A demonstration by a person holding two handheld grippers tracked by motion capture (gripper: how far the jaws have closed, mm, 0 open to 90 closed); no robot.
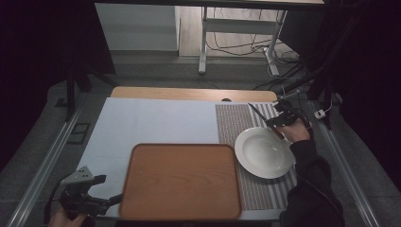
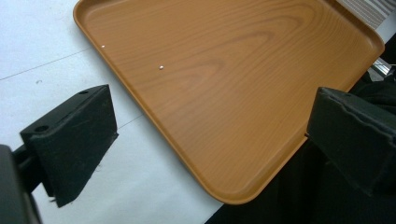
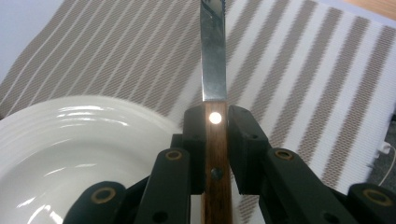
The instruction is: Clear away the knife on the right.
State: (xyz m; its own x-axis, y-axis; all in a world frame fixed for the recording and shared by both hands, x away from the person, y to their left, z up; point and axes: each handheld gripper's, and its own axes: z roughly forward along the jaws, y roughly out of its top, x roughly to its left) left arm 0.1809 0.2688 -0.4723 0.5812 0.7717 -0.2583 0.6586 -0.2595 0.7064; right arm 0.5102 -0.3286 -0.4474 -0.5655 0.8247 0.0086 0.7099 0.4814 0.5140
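Note:
My right gripper (image 3: 215, 122) is shut on a knife (image 3: 214, 60) by its riveted wooden handle; the steel blade points away from me over the striped placemat (image 3: 299, 70). In the high view that right gripper (image 1: 279, 119) hovers just beyond the far rim of the white deep plate (image 1: 262, 153), with the knife (image 1: 257, 113) blade slanting up-left. A bare wooden tray (image 1: 182, 179) lies at the front centre. My left gripper (image 1: 101, 189) rests open at the tray's near left corner, and in its own view the left gripper (image 2: 210, 140) has the tray (image 2: 224, 74) corner between its wide jaws, untouched.
A pale blue mat (image 1: 151, 123) covers most of the table, with the striped placemat (image 1: 236, 123) on its right. A person's dark sleeve (image 1: 309, 189) comes in at bottom right. Metal rails run along both table sides; desk legs and cables lie on the floor beyond.

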